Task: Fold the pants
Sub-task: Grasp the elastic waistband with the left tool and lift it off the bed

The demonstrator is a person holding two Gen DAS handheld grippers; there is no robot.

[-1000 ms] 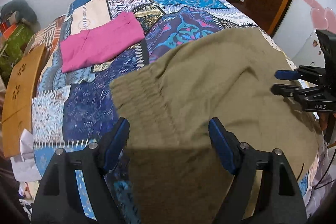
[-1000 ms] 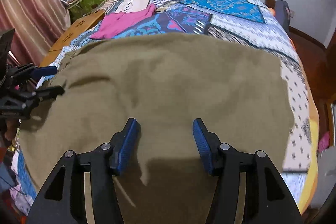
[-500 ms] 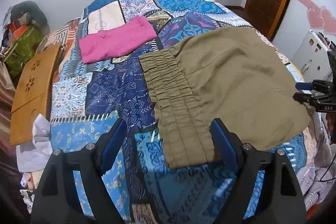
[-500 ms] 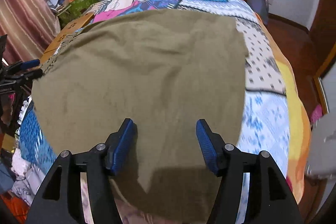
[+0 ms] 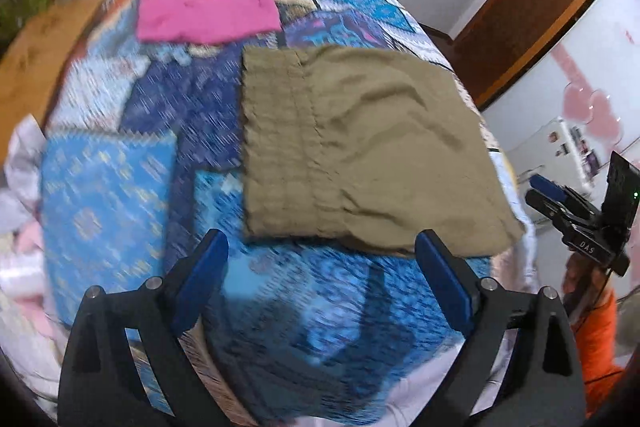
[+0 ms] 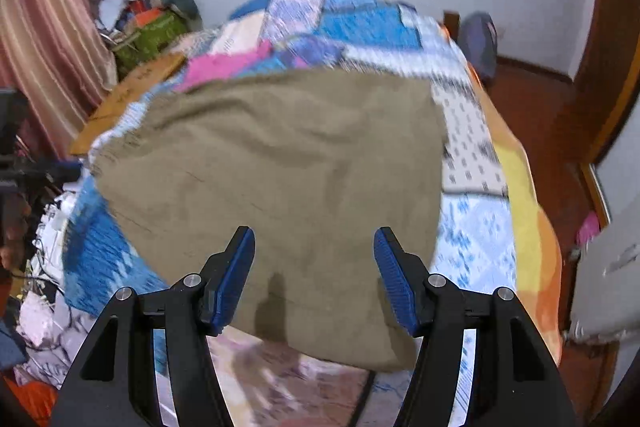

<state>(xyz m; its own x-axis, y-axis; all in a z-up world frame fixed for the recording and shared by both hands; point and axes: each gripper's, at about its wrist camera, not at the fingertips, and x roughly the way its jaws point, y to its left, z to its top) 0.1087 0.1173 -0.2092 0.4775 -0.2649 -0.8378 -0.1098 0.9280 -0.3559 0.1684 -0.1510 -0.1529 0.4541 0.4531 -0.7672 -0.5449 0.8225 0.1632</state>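
The olive-green pants (image 5: 360,151) lie folded flat on the patchwork bedspread (image 5: 108,195), elastic waistband to the left. They also show in the right wrist view (image 6: 280,187), with their near edge hanging over the bed side. My left gripper (image 5: 320,271) is open and empty, held back from the pants' near edge. My right gripper (image 6: 314,267) is open and empty, just above the pants' near edge. The right gripper also shows at the right edge of the left wrist view (image 5: 560,203).
A folded pink garment (image 5: 208,15) lies further up the bed. A wooden board (image 5: 36,59) leans at the bed's left side. A brown door (image 5: 520,7) and a white fridge (image 5: 580,99) stand to the right. Clutter is piled by the curtain (image 6: 48,27).
Both grippers have pulled back and up from the pants, which now lie smaller in view. The pants stay flat on the bed. Both views are blurred by motion.
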